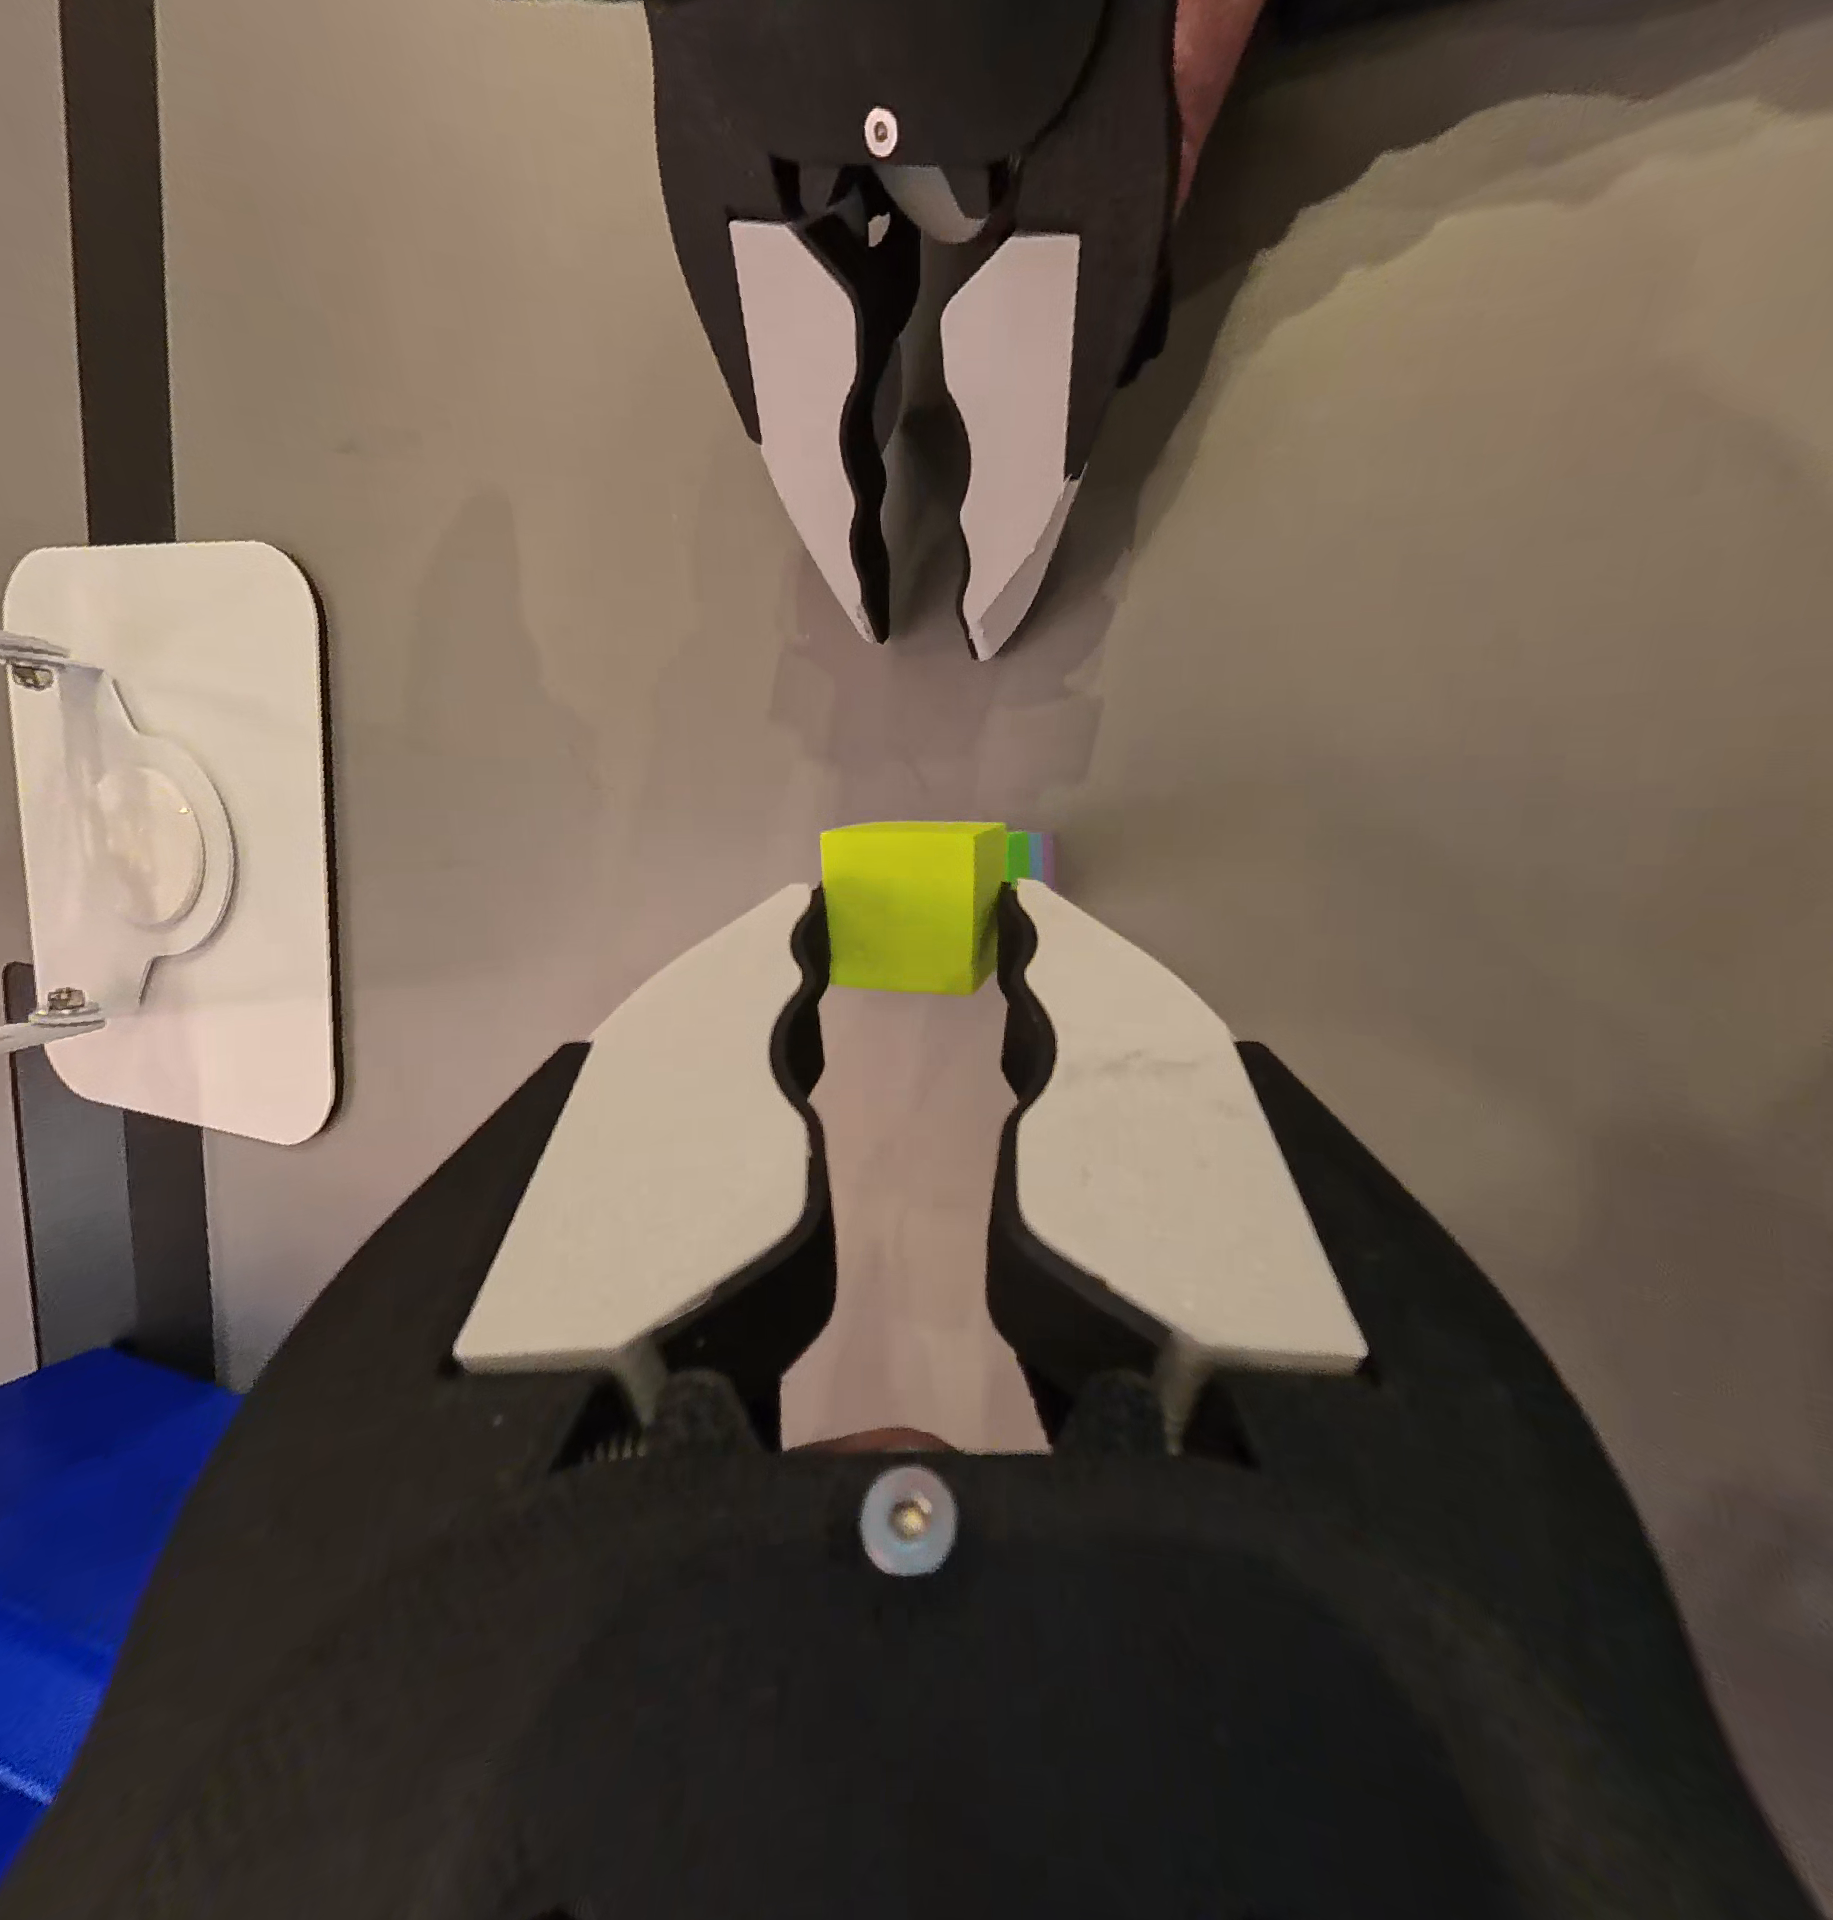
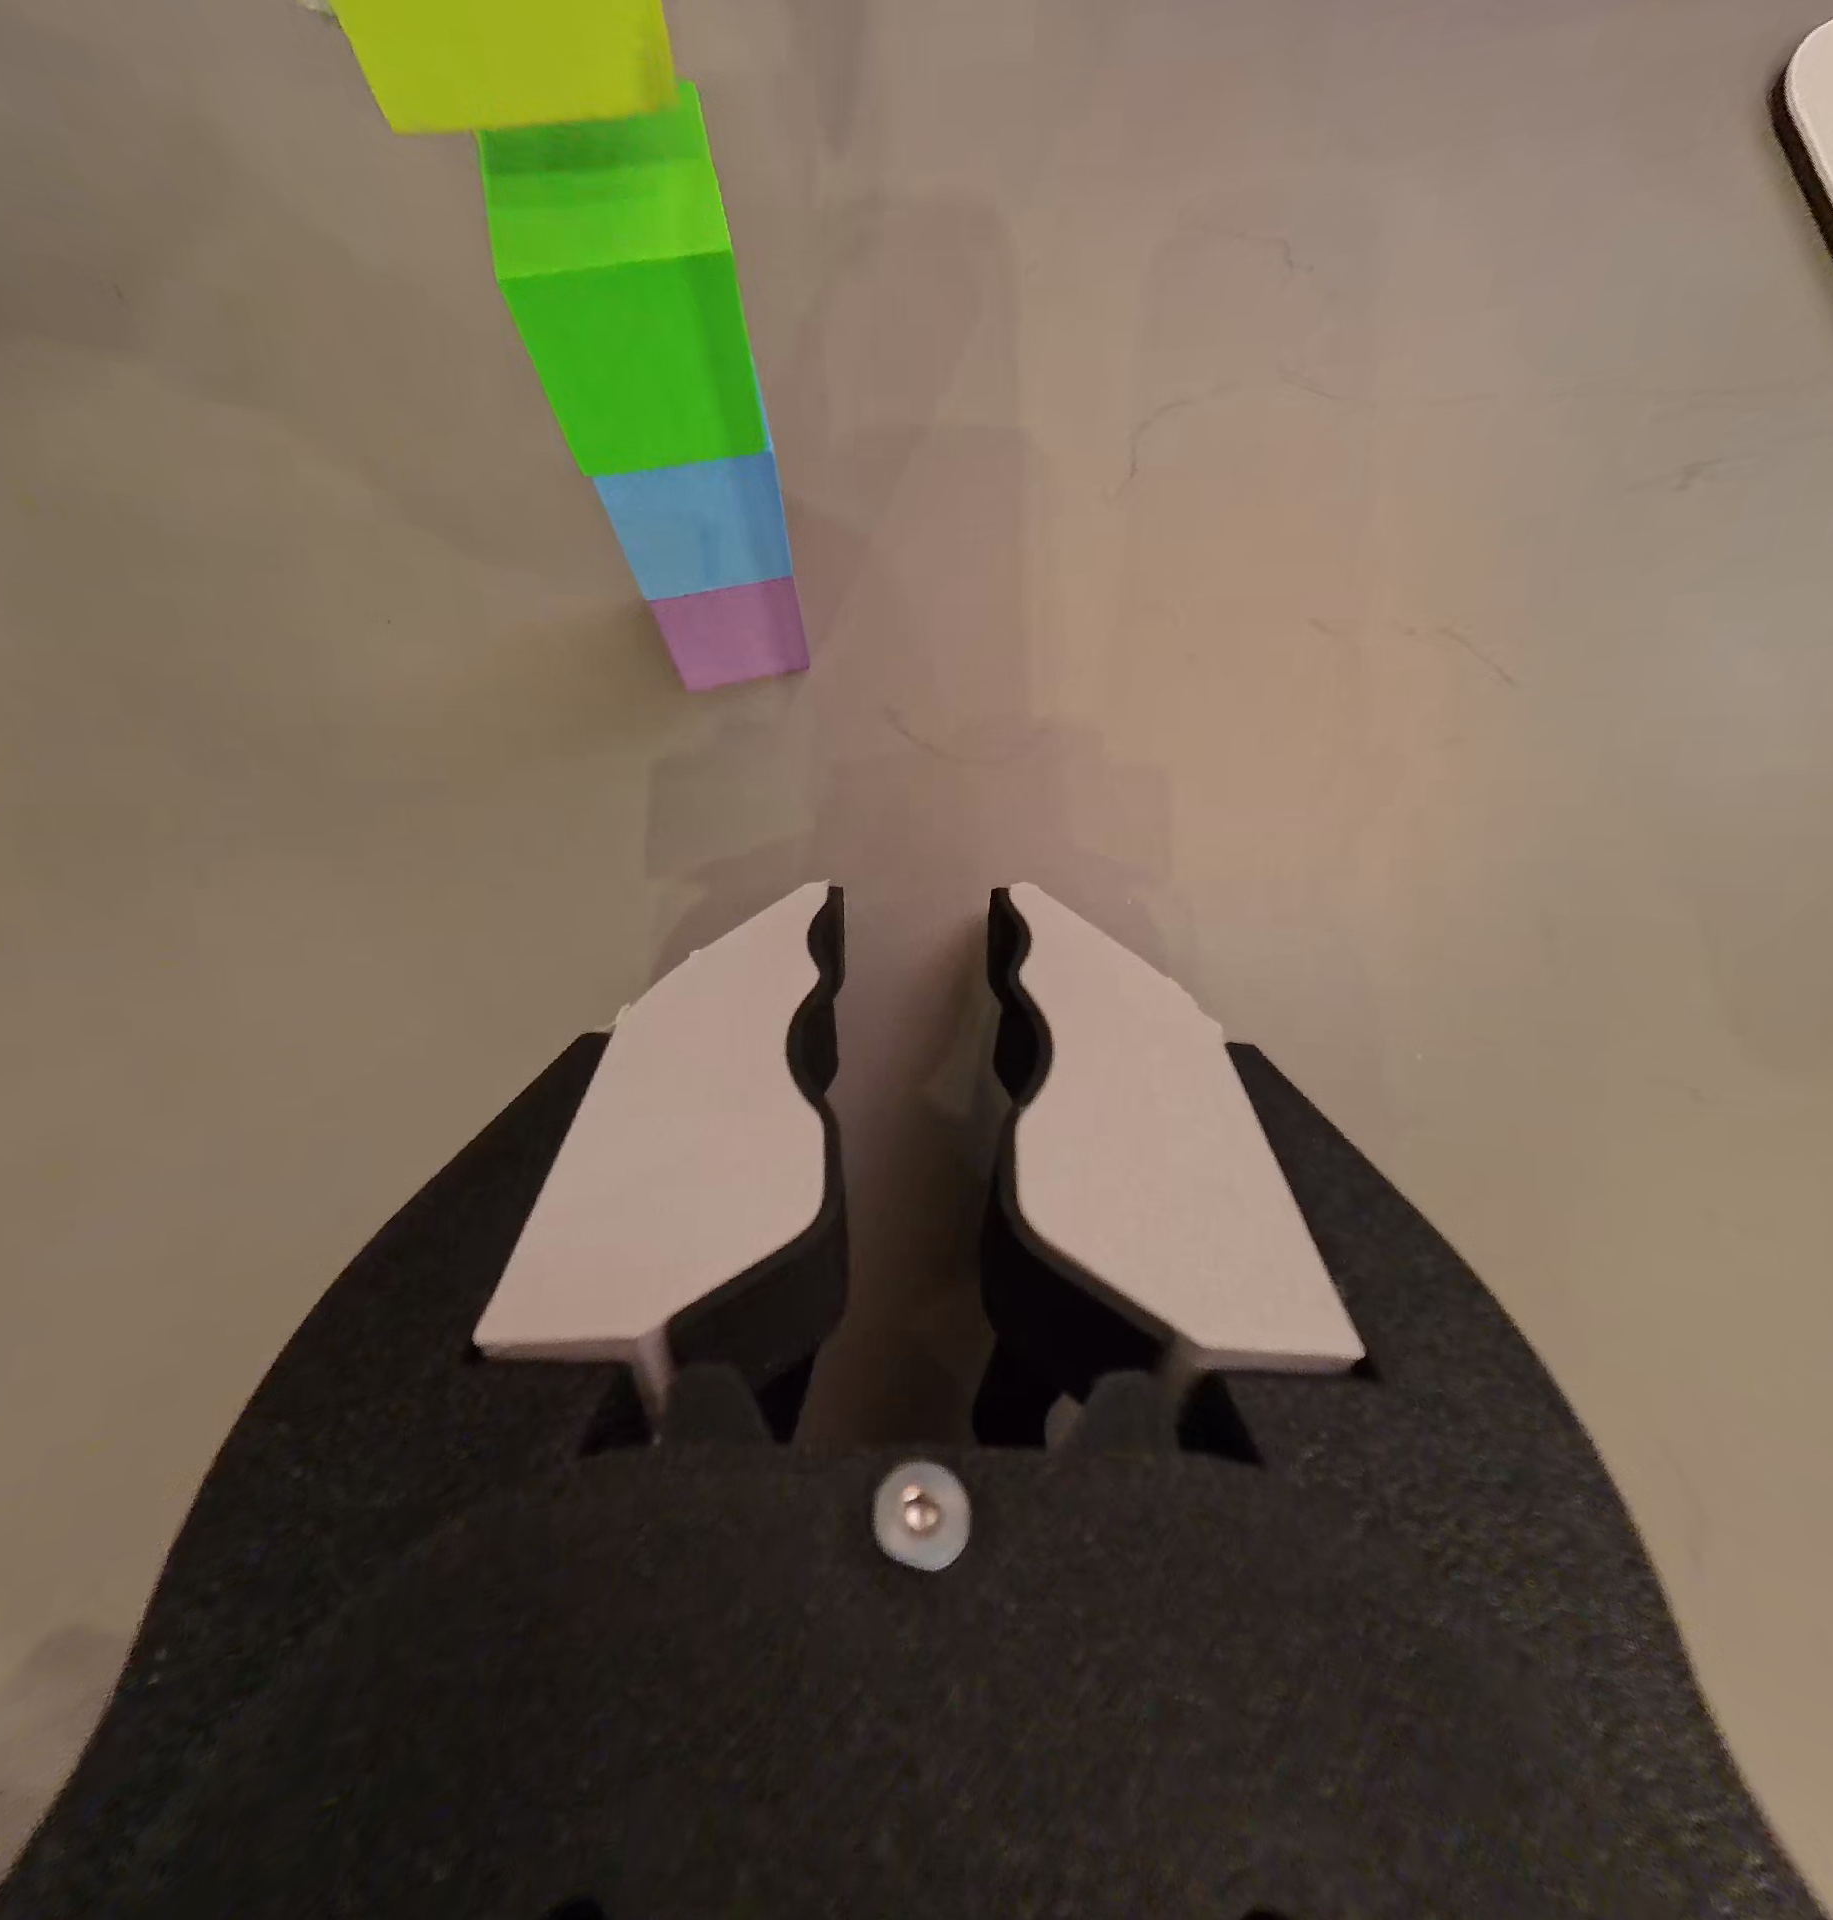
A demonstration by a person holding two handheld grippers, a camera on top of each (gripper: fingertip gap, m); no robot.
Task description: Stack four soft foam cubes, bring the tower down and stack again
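The yellow-green cube (image 1: 907, 909) is sitting at the top of the tower, slightly offset above the green cube (image 2: 631, 353), which is resting on the blue cube (image 2: 699, 525) and the purple cube (image 2: 735, 634) on the grey table (image 2: 1411, 623). The left gripper (image 1: 912, 914) is clamping the yellow-green cube, both pads pressing its sides. The right gripper (image 2: 914, 904) is hovering near the tower, jaws narrowly parted and holding nothing. A white plate (image 1: 216, 831) with a bracket is lying well apart.
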